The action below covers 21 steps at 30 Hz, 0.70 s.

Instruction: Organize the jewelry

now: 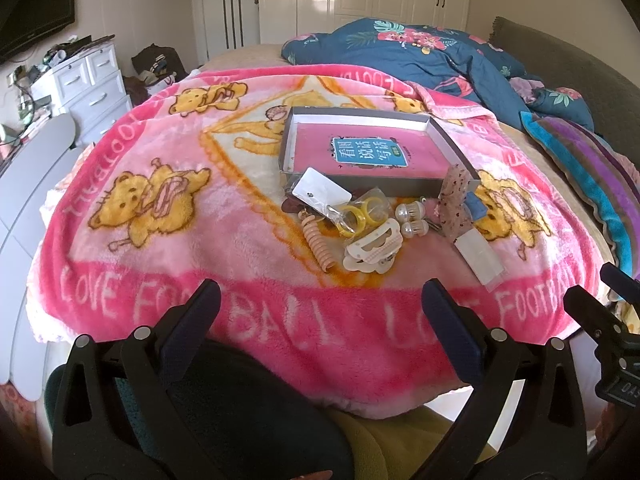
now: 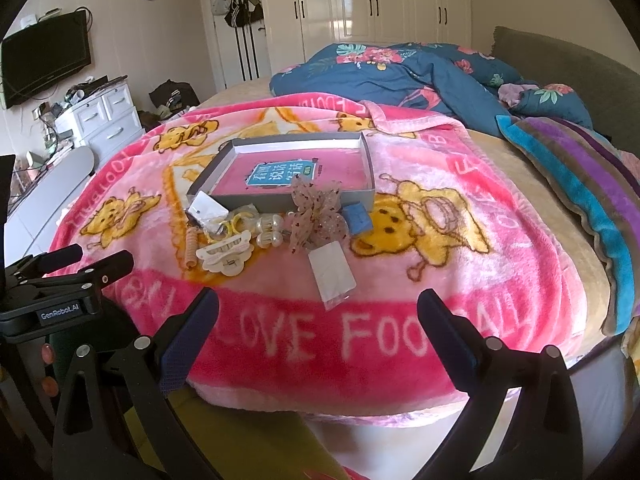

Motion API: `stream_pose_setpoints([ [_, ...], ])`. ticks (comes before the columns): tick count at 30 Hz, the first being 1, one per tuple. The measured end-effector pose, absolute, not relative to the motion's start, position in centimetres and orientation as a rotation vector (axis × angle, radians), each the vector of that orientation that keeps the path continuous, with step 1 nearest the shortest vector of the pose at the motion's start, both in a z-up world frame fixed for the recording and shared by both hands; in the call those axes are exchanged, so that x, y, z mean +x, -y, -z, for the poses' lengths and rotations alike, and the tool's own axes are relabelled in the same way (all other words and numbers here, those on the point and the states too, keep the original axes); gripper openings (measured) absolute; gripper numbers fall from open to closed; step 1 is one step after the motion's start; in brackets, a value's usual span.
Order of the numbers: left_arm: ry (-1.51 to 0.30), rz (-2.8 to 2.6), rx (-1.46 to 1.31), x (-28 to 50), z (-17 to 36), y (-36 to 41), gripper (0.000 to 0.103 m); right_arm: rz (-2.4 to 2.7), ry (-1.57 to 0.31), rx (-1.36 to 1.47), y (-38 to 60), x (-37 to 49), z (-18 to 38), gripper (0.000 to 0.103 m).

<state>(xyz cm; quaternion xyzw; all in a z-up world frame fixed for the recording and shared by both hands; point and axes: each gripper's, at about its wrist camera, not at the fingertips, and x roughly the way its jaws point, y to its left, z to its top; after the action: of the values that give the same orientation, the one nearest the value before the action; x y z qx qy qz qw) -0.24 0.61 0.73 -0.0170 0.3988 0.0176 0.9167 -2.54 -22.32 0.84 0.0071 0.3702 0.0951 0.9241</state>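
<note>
Hard to see: the things under the white card [image 1: 319,191] are mostly hidden, and part of the box's near wall is behind the bow.
Only in right view: the spotted bow [image 2: 316,216] shows its full shape and the blue piece [image 2: 358,218] shows well; in the left view the bow is seen edge-on.
Jewelry: yellow rings in a clear bag [image 1: 362,212], pearl beads [image 1: 412,218], a cream hair clip [image 1: 374,250] and a peach coil tie [image 1: 318,242] lie bunched on the pink blanket [image 1: 160,264], just beside the near side of the gray box [image 1: 370,182].
Box: holds a pink book [image 1: 368,152].
Left tongs [image 1: 320,312]: wide apart, holding nothing, over the bed's near edge.
Right tongs [image 2: 318,314]: wide apart, holding nothing.
</note>
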Motion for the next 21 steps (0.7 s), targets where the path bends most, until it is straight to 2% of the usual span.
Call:
stream_pose_setpoints([
  [21, -0.821, -0.04, -0.035, 0.11, -1.09, -1.3, 0.094, -0.208, -0.763, 0.02, 22.12, -2.4, -0.65, 0.099],
])
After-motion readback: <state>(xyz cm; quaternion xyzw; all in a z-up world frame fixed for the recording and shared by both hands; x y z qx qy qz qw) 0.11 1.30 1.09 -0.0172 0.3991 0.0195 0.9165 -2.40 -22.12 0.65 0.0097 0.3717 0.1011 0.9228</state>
